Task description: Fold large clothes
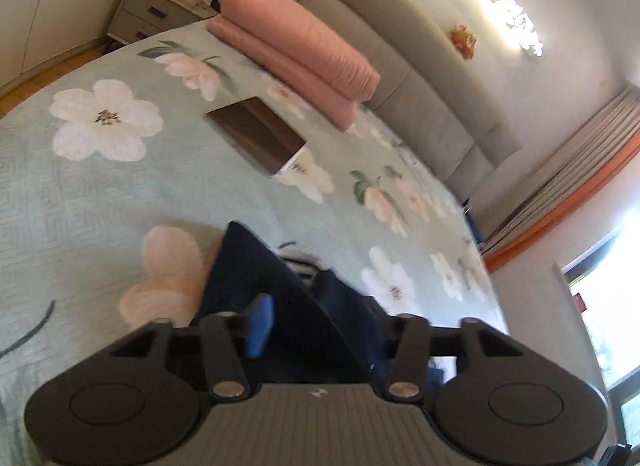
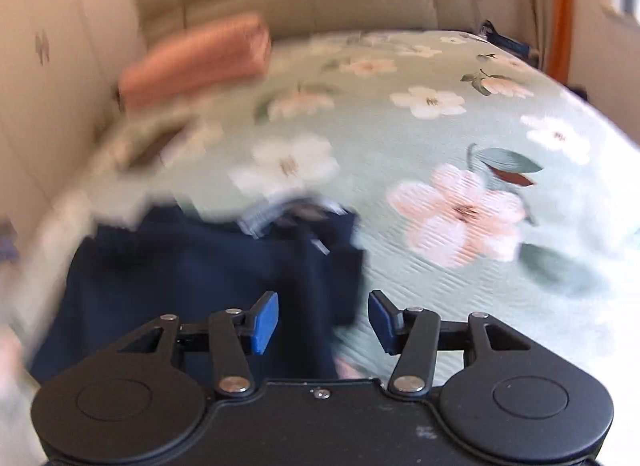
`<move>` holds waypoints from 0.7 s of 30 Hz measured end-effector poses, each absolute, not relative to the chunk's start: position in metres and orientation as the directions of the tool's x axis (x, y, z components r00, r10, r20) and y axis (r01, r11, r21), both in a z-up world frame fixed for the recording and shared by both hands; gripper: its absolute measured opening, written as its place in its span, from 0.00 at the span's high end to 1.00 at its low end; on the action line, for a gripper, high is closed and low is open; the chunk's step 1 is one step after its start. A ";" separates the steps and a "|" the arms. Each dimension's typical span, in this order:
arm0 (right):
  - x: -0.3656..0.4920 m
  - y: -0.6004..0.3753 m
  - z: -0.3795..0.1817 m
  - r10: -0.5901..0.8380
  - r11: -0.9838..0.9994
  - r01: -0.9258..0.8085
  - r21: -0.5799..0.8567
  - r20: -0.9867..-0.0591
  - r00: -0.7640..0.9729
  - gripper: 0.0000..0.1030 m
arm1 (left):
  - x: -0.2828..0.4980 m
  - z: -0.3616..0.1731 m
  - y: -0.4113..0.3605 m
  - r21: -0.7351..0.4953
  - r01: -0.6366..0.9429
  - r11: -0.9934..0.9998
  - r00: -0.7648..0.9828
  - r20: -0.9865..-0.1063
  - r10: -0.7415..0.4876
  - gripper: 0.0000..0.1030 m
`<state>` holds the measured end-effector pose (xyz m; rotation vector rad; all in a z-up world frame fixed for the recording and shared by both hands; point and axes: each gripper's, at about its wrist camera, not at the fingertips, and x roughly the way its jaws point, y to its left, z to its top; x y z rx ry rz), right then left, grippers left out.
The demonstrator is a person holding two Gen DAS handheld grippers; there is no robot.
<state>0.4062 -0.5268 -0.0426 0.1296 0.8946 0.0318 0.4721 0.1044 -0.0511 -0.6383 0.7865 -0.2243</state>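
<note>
A dark navy garment (image 1: 276, 278) lies on the green floral bedspread (image 1: 80, 193), a striped grey lining showing at its top. In the left wrist view my left gripper (image 1: 320, 326) has its jaws spread wide; a raised fold of the garment passes between them and hides the right pad, while the left blue pad (image 1: 259, 326) shows clear of the cloth. In the blurred right wrist view the garment (image 2: 200, 274) lies flat. My right gripper (image 2: 323, 322) is open just above its right edge, blue pads apart with nothing between them.
A folded pink quilt (image 1: 296, 49) sits by the grey padded headboard (image 1: 420, 77). A dark brown flat box (image 1: 256, 133) lies mid-bed. A white nightstand (image 1: 156, 13) stands far left. Curtains (image 1: 568, 169) and a window are at the right.
</note>
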 end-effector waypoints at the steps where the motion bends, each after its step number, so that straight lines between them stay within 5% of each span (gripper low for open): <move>1: 0.412 -0.522 -0.054 0.063 0.997 0.002 0.081 -0.795 0.603 0.40 | 0.473 -0.054 0.106 -0.582 -0.046 0.812 0.682 -0.612 -0.400 0.48; 12: 0.510 -0.485 -0.105 0.150 0.977 -0.210 0.030 -0.798 0.583 0.41 | 0.520 -0.098 0.070 -0.387 0.005 0.922 0.596 -0.739 -0.314 0.48; 21: 0.553 -0.497 -0.135 0.209 0.978 -0.101 0.184 -0.816 0.538 0.42 | 0.564 -0.123 0.060 -0.325 0.051 0.944 0.571 -0.766 -0.295 0.46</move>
